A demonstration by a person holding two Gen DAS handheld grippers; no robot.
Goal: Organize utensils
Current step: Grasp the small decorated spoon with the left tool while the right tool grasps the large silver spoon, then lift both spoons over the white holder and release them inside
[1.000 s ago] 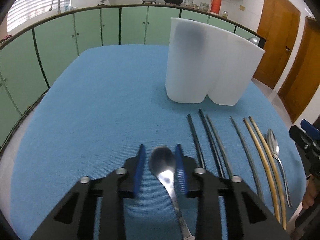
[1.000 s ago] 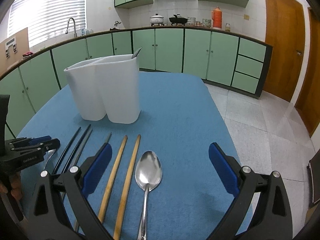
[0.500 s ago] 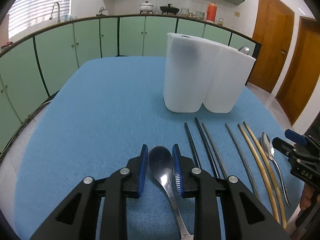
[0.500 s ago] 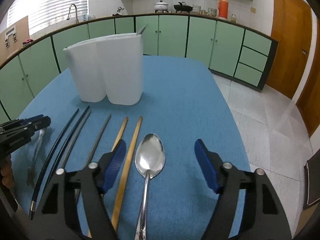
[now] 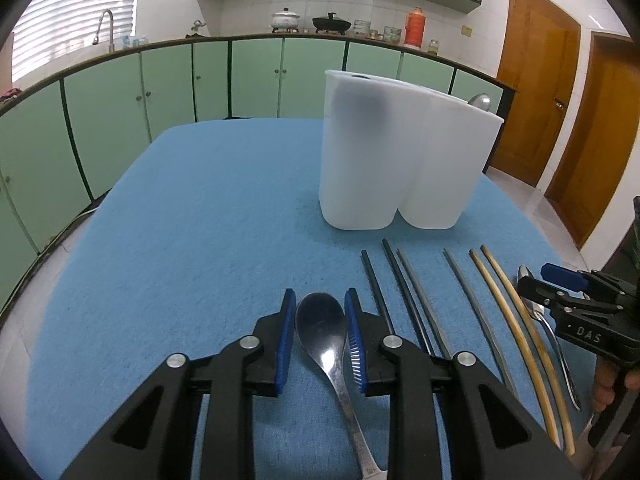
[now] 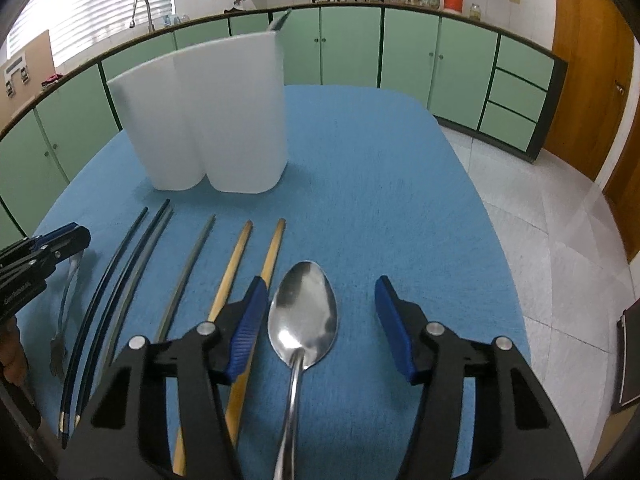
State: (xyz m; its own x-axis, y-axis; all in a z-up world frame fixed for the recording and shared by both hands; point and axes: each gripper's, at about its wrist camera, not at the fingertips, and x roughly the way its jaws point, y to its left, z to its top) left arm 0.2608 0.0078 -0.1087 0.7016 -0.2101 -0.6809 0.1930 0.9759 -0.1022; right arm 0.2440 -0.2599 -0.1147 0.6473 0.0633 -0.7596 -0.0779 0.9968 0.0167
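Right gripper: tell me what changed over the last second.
The right gripper came lower, its jaws closing around the rightmost steel spoon, pads not yet touching. The left gripper stayed shut on the leftmost steel spoon; chopsticks and the white plastic utensil holder stayed put.

The spoon handle (image 6: 290,420) is cut off by the lower edge. What is inside the holder (image 5: 400,160) is hidden by its walls; only a dark blur is seen.

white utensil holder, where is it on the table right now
In the left wrist view the white utensil holder stands upright on the blue table, just beyond the chopstick tips.
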